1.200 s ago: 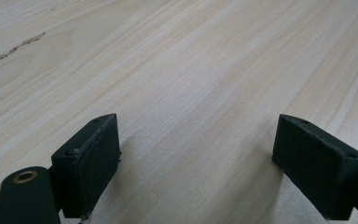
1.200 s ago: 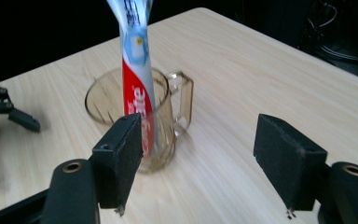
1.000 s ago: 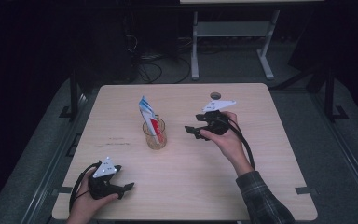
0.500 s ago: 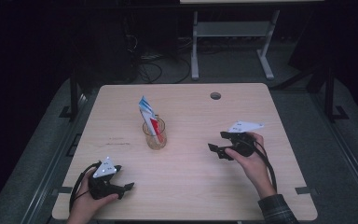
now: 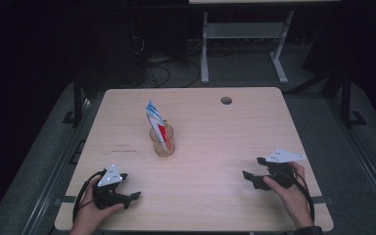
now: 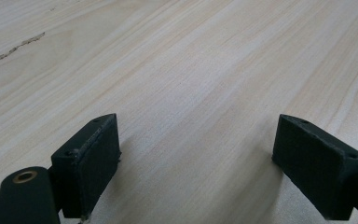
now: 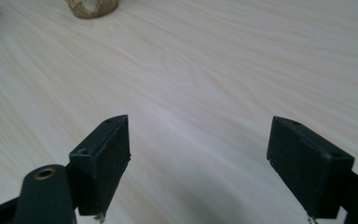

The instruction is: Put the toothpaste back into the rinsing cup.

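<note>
Both grippers sit low over the pale wooden table (image 5: 210, 147) with nothing between their jaws. I see my right gripper (image 5: 253, 177) near the table's right front corner; its jaws have just been opening and now gape wide. My left gripper (image 5: 129, 198) rests at the left front, jaws spread too. Well apart from both, mid-table, stands the small clear glass cup (image 5: 162, 142), with a blue, white and red packet (image 5: 156, 120) leaning inside it.
</note>
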`<state>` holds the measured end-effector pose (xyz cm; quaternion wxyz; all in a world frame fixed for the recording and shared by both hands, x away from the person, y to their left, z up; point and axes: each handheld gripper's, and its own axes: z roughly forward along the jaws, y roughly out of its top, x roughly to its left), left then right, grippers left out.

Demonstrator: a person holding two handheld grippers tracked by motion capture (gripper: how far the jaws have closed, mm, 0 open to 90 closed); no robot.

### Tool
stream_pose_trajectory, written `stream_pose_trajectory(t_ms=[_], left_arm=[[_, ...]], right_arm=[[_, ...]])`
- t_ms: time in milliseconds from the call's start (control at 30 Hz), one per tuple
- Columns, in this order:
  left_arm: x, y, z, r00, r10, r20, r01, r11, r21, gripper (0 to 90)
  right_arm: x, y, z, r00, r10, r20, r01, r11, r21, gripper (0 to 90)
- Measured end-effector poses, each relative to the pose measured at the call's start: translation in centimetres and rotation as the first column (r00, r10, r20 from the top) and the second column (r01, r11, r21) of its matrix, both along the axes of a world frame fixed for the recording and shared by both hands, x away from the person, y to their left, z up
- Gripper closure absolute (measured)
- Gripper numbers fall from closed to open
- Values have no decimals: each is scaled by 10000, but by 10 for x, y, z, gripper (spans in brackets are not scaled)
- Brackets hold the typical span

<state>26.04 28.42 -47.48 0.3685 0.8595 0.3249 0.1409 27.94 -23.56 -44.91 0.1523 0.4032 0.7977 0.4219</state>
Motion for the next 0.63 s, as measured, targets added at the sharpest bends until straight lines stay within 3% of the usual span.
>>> stream_pose_trajectory(t_ms=[367, 633], left_arm=[[0, 0, 0, 10000, 16, 4, -16, 10000, 13, 139], [0, 0, 0, 10000, 12, -13, -12, 10000, -3, 136]], right_arm=[[-33, -39, -21, 9950, -929, -358, 908, 9942, -570, 189], [-41, -45, -30, 9911, -1092, -768, 1019, 9904, -933, 177]])
